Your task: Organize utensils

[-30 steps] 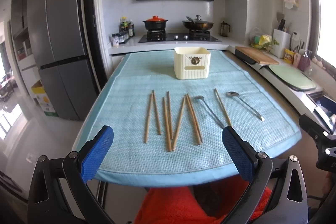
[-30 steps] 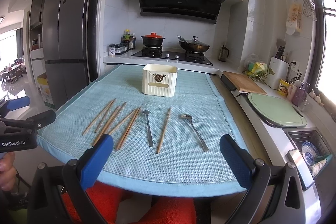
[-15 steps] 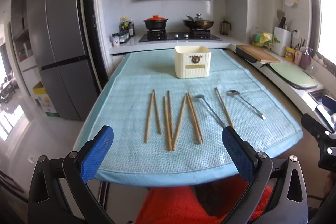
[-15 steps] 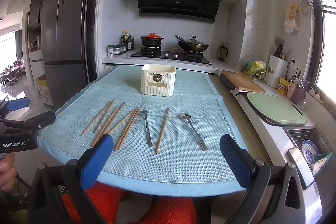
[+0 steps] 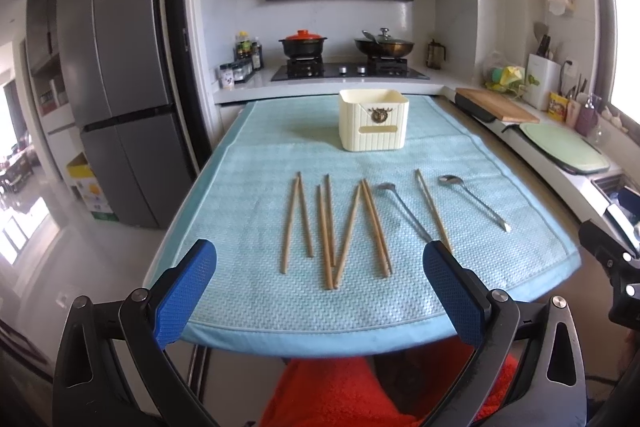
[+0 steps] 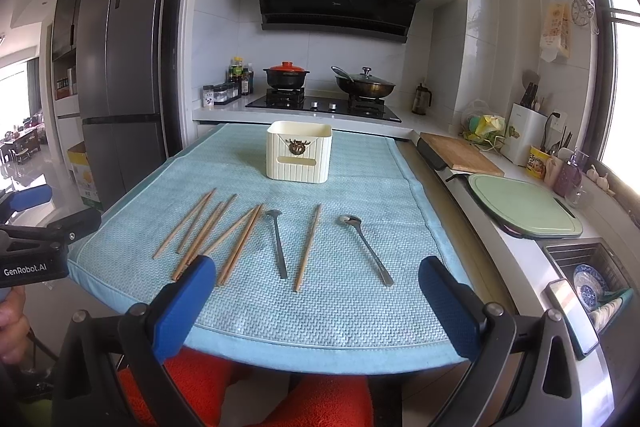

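Both tools (wide apart) slightly nearer chopsticks [image 5: 332, 231]

Table under light-blue towel [image 5: 248, 291], cream holder [image 5: 373, 120], wooden chopsticks [image 5: 335, 229], two metal spoons [image 6: 366, 244]

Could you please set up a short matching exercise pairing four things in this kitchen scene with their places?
Things:
1. cream box
2. lone chopstick
3. red-lidded pot
4. green board

Places:
A. on the stove
B. between the two spoons
C. counter right of the blue cloth
D. far end of the blue cloth

Pairs: 1-D, 2-B, 3-A, 4-C
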The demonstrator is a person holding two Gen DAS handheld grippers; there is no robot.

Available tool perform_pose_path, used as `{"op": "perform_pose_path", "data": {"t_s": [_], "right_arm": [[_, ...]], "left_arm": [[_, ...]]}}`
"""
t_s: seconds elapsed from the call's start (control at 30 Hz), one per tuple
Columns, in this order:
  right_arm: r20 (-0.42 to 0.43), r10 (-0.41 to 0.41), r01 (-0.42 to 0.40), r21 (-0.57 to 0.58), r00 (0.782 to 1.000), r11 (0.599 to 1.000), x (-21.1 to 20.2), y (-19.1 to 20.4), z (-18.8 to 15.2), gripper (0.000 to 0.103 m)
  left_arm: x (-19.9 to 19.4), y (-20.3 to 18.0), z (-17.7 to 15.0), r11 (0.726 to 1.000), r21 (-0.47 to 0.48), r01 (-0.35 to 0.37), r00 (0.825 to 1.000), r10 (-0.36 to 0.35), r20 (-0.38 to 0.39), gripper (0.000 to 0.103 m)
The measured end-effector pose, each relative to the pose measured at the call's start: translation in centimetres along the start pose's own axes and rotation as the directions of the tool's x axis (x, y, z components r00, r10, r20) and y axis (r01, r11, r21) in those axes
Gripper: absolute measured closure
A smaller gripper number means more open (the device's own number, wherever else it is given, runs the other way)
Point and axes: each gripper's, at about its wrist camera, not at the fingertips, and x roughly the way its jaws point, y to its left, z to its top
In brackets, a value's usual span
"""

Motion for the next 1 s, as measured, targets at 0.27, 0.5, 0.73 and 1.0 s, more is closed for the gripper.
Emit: {"op": "perform_pose_path", "data": {"t_s": [0.27,0.5,0.73,1.0], "right_arm": [[-0.003,-0.005,0.005,0.001,1.0,1.0,0.0,-0.1,0.1,0.0],[-0.004,-0.01,0.01,0.005,1.0,1.0,0.0,-0.4,0.0,0.0],[0.0,-0.015,0.015,0.015,1.0,1.0,-0.2,-0.6,-0.1,0.0],[0.017,-0.018,0.017,0.047,1.0,0.999,-0.2,-1.2,0.0,0.0]], "left_arm": [[-0.1,-0.4,-0.1,1.0,0.014,0.011,1.0,-0.011,0.003,0.0],[0.3,-0.1,-0.2,1.0,0.008,0.021,1.0,-0.021,-0.01,0.0],[0.4,-0.3,-0.2,1.0,0.009,0.025,1.0,-0.025,-0.017,0.0],[0.0,0.9,-0.3,0.996,-0.055,0.064,0.998,-0.065,-0.008,0.0]]}}
